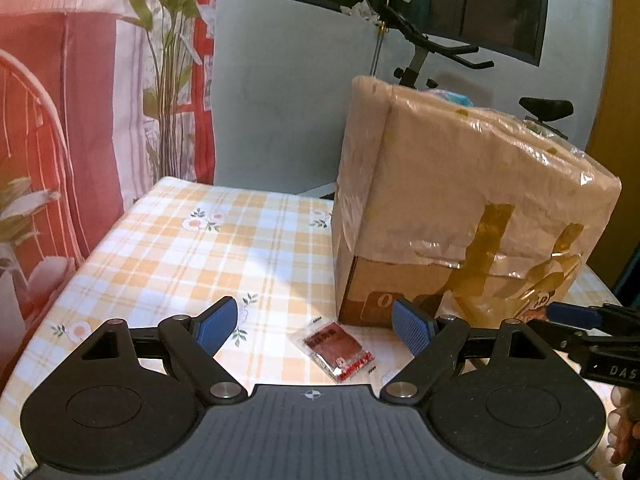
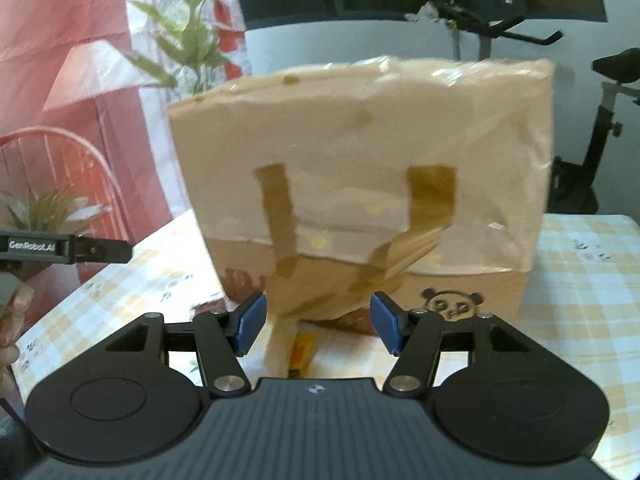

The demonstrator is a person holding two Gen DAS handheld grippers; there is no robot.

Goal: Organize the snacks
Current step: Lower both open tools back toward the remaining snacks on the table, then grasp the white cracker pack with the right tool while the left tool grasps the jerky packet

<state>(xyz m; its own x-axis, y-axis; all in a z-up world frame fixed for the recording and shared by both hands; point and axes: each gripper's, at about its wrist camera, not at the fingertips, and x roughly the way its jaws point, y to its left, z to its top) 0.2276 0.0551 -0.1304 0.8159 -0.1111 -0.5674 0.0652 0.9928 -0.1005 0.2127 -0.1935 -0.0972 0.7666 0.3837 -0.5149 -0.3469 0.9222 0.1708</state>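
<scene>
writing: "genrobot.ai" on left hand-held gripper [image 1: 314, 326] | jaws apart, empty | right hand-held gripper [image 2: 316, 326] likewise

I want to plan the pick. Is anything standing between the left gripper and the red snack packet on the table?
Nothing visible does. The red packet lies flat on the tablecloth, just ahead of the left gripper, whose jaws are open with only bare cloth between. The box stands behind the packet, not in the way.

The red-printed clear plastic snack sachet [image 1: 337, 350] carries print too small to read. A yellow flat packet [image 2: 303, 350] lies half hidden behind the right hand-held gripper's body. The tall tape-wrapped cardboard box [image 2: 360, 184] is motion-blurred in the right wrist view.
</scene>
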